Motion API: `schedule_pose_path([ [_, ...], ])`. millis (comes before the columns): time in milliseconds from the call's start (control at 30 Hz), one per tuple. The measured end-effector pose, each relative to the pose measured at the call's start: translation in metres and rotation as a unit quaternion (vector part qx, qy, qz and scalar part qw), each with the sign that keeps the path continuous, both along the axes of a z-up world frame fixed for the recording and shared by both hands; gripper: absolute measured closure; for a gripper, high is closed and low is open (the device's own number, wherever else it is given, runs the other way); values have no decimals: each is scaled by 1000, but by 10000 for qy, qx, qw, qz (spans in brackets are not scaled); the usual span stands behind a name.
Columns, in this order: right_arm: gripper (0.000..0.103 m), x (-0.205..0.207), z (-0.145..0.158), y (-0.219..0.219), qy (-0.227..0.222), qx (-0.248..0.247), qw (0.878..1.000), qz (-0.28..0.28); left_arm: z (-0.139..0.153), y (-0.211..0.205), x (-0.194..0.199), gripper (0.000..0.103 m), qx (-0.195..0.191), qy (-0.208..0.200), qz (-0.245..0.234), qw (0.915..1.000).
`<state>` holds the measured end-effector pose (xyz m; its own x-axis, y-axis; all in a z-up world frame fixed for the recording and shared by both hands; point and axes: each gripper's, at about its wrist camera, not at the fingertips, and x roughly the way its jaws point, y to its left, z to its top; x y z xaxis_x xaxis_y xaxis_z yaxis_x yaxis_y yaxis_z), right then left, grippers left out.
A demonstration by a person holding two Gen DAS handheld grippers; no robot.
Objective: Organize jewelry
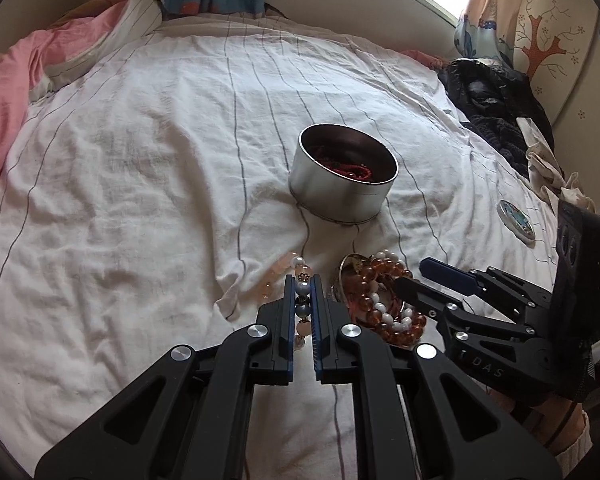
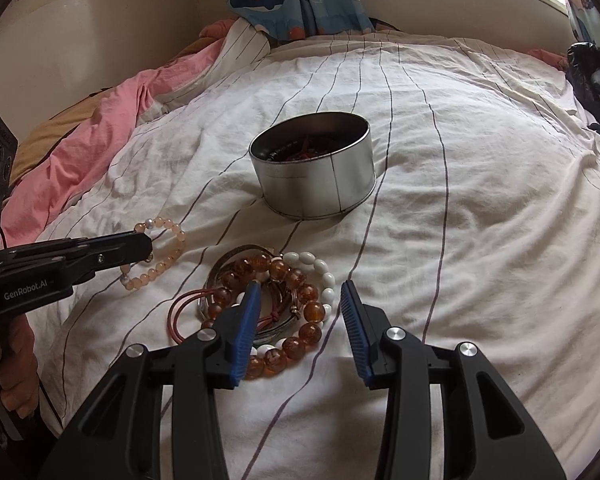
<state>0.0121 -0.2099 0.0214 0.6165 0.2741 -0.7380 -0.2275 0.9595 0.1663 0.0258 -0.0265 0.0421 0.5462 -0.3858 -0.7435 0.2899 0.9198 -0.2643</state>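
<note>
Left wrist view: the left gripper is clamped on the pale peach bead bracelet, its two blue-padded fingers nearly together with grey-blue and pearl beads pinched between them. The rest of the loop lies on the striped white bedsheet at 11 o'clock from the fingertips. Just beside it, at 3 o'clock, sits a pile of jewelry: an amber bead bracelet tangled with white beads and a metal bangle. The right gripper reaches in from 3 o'clock, its tips touching that pile. A round silver tin stands at 12 o'clock, holding red beads. A round lid lies on the sheet at 2 o'clock.

Right wrist view: the right gripper has its fingers spread wide apart, straddling the amber bead bracelet, the white bead bracelet and red cord loops. The left finger's tip touches the pile. At 10 o'clock the left gripper grips the pale peach bead bracelet. The silver tin stands at 12 o'clock. A pink quilt lies bunched at 10 o'clock.
</note>
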Motion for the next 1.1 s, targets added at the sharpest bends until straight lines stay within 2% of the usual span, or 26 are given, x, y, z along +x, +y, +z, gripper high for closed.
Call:
schedule_pose_path([
  [67, 65, 4, -5, 3, 126, -34, 9999, 32, -1, -7, 1, 96, -4, 11, -75, 10000],
  [133, 82, 3, -5, 6, 130, -111, 9998, 80, -2, -10, 2, 96, 36, 21, -61, 10000],
  [200, 91, 0, -1, 6, 26, -155, 9998, 100, -5, -8, 4, 96, 73, 71, 27, 9999],
  [300, 91, -5, 6, 1, -93, 27, 9999, 100, -12, 0, 7, 96, 102, 232, 167, 9995],
  [367, 91, -9, 12, -4, -215, 323, 9992, 134, -16, 2, 8, 96, 147, 290, 233, 9992],
  [533, 91, -21, 37, -21, -783, 1016, 9917, 105, -24, 5, 10, 96, 183, 447, 344, 9982],
  [600, 91, -21, 37, -29, -776, 1003, 9919, -121, -28, 5, 10, 95, 205, 518, 362, 9978],
  [667, 90, -13, 27, -34, -418, 786, 9954, -343, -31, 4, 10, 95, 254, 523, 362, 9977],
  [700, 90, -9, 19, -37, -223, 654, 9964, -492, -32, 3, 10, 94, 288, 519, 357, 9976],
  [767, 77, -3, 5, -43, 142, 584, 9961, -648, -32, 1, 10, 94, 356, 496, 357, 9975],
  [800, 65, -3, 3, -45, 173, 577, 9956, -719, -32, 0, 10, 94, 405, 480, 359, 9974],
  [833, 59, -3, 4, -45, 130, 518, 9957, -759, -32, -2, 9, 94, 490, 448, 358, 9972],
  [933, 53, -4, 2, -39, 74, 233, 9969, -746, -31, -11, 7, 92, 830, 298, 315, 9956],
  [1100, 51, 2, -12, -32, 294, -122, 9968, -727, -31, -20, 3, 90, 1216, 87, 356, 9919],
])
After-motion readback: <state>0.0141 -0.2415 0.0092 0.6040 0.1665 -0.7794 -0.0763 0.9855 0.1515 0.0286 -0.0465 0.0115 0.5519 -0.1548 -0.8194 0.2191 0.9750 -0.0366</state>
